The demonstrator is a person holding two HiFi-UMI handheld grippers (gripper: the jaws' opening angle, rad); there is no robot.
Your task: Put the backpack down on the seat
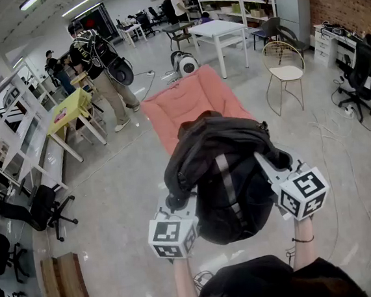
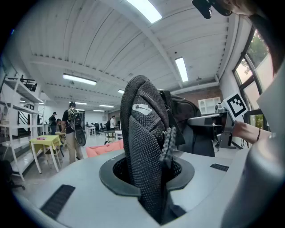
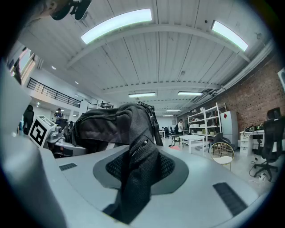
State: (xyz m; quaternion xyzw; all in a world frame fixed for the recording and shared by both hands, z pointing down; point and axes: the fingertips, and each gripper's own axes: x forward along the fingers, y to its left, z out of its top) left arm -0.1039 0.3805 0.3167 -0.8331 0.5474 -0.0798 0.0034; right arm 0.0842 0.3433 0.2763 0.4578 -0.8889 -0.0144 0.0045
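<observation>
A black backpack (image 1: 230,173) hangs in the air between both grippers, in front of the person and above the near end of a low salmon-pink seat (image 1: 184,102) on the floor. My left gripper (image 1: 176,207) is shut on a black mesh strap (image 2: 144,164) of the backpack. My right gripper (image 1: 276,172) is shut on another mesh strap (image 3: 136,176), with the bag's body (image 3: 111,124) bulging just beyond it. The jaws themselves are hidden under the fabric in both gripper views.
A gold wire chair (image 1: 284,70) stands right of the seat and a white table (image 1: 218,30) behind it. A person with a backpack (image 1: 103,67) walks at the back left beside a yellow table (image 1: 68,113). Black office chairs (image 1: 41,207) sit at the left.
</observation>
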